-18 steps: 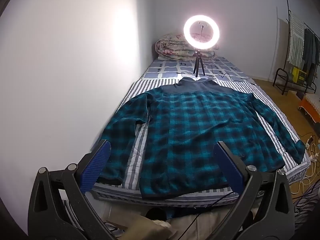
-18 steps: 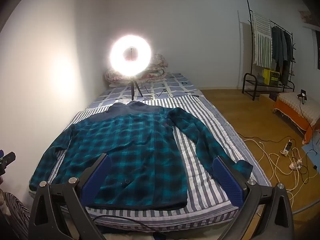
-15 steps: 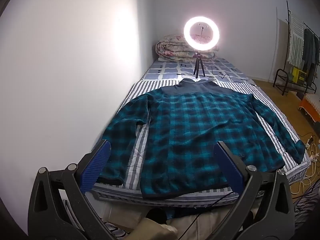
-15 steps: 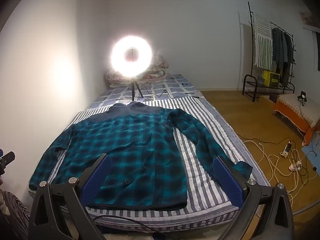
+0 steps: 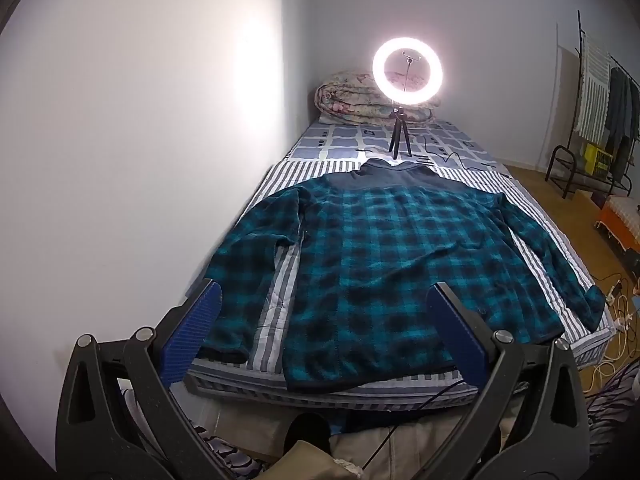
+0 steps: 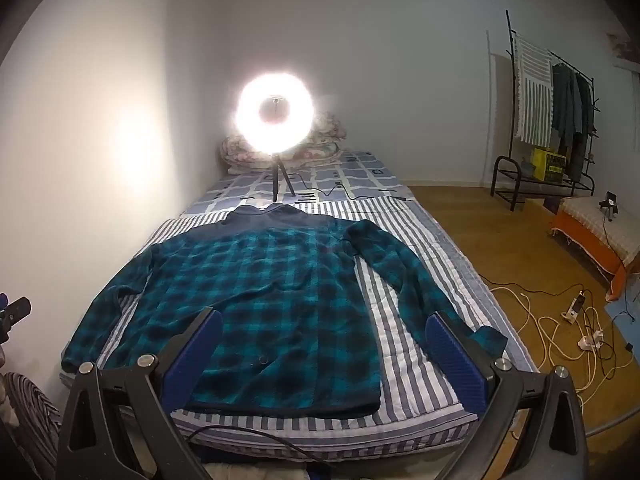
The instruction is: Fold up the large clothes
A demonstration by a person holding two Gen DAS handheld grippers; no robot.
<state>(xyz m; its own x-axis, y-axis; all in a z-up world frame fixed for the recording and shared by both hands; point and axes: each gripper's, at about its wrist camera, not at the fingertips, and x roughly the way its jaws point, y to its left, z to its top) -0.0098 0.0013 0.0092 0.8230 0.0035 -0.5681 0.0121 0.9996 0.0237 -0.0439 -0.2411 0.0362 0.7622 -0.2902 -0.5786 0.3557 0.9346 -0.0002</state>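
Right, both sets of jaws released, empty: left gripper [image 5: 320, 322], right gripper [image 6: 324, 338]. Plaid shirt [image 5: 392, 264] lies flat on the bed [image 6: 404, 384], sleeves spread. Best start: pinch each cuff at its edge, fold sleeves inward first.

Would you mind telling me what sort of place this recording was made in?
Most likely a bedroom at home: a bed with striped bedding along the wall, a rolled quilt at its head, and a clothes rack with hanging garments. A lit ring light stands on the bed.
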